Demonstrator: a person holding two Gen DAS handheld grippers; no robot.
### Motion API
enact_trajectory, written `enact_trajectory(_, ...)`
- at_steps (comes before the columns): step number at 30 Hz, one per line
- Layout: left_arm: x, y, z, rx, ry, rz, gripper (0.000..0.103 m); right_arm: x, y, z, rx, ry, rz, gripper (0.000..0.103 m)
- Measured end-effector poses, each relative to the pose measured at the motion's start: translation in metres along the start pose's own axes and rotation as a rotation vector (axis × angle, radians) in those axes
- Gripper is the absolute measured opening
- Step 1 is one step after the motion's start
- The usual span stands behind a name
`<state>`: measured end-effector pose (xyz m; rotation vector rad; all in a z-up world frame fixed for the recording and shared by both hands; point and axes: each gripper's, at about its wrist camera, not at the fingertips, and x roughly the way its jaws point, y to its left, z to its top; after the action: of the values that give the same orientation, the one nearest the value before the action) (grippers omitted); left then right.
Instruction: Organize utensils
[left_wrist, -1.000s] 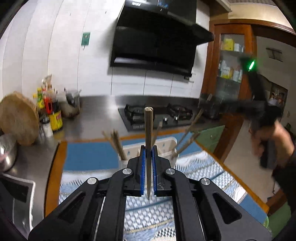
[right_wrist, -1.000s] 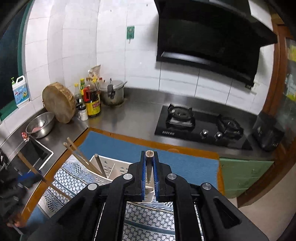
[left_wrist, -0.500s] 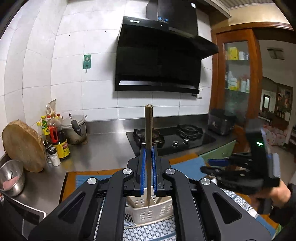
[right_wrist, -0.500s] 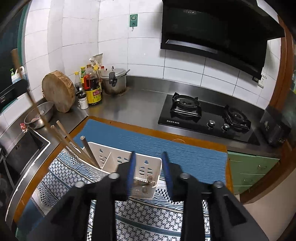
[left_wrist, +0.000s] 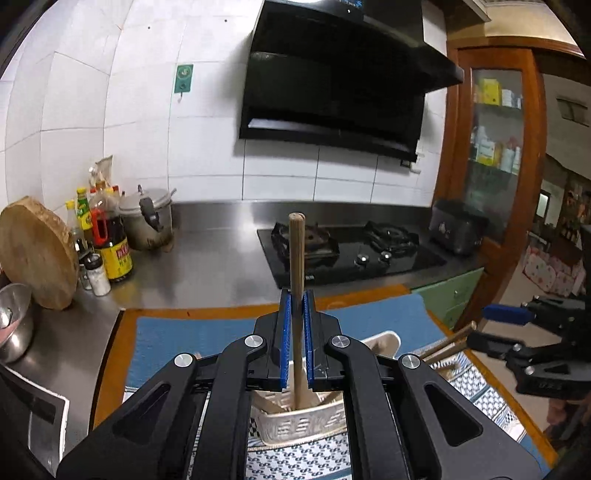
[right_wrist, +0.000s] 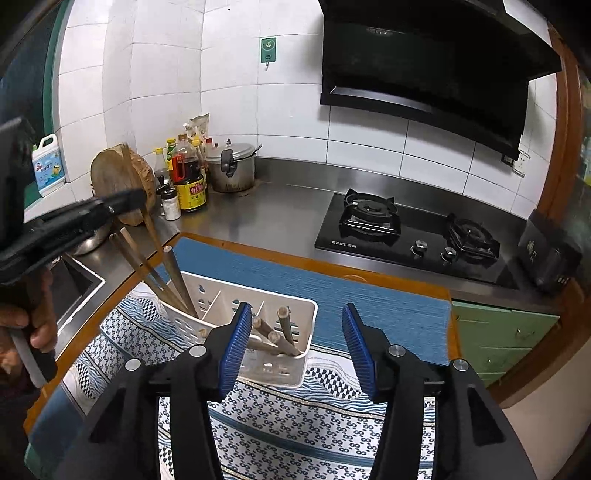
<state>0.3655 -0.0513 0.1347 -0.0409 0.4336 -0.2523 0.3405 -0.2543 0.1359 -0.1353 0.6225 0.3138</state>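
Chopsticks are the matter here: one stick (left_wrist: 296, 280) stands upright in your left gripper (left_wrist: 296, 343), whose jaws are closed tight on it, pads pressing both sides, its top above the fingers and its lower end showing below them, over the near end of the caddy (right_wrist: 236, 291). From the right wrist view the caddy is a white slotted box with dividers, sitting on the patterned cloth (right_wrist: 295, 413) that lies over the blue mat (right_wrist: 332, 288). Its left compartment holds a lean of sticks (right_wrist: 155, 266) tilting out toward the sink side; the right compartment holds a few short-looking stick ends (right_wrist: 275, 330).

Your right gripper (right_wrist: 293, 347) has just been opening: its jaws stand about half apart with nothing between the pads, hovering just above the right compartment. I judge that its stick has gone in there, so that half of the step looks finished.

The step in hand is the left stick's drop. You want its lower tip over a compartment, not over a divider or the rim; from the left wrist view I cannot tell which compartment it is over. Lower until the tip is inside the walls, then ease the jaws apart. Watch the leaning sticks: a knock could tip them out, and the right gripper is near, so keep the two apart
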Motion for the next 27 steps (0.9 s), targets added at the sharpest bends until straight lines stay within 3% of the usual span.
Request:
enact_trajectory(9,-0.004,-0.005,-0.009,0.018,0.023,0.020,0.008,-0.012,0.009,-0.012,-0.009,-0.006,0.007,0.059)
enact_trajectory(17,-0.023,-0.005,-0.014,0.009,0.020,0.020,0.027,-0.032,0.023,-0.025,-0.013,-0.018,0.022,0.067)
enact_trajectory(27,-0.088,-0.005,-0.035,-0.007,-0.039,0.029,0.070,-0.065,0.040,-0.059,0.024,-0.033,0.043,0.085)
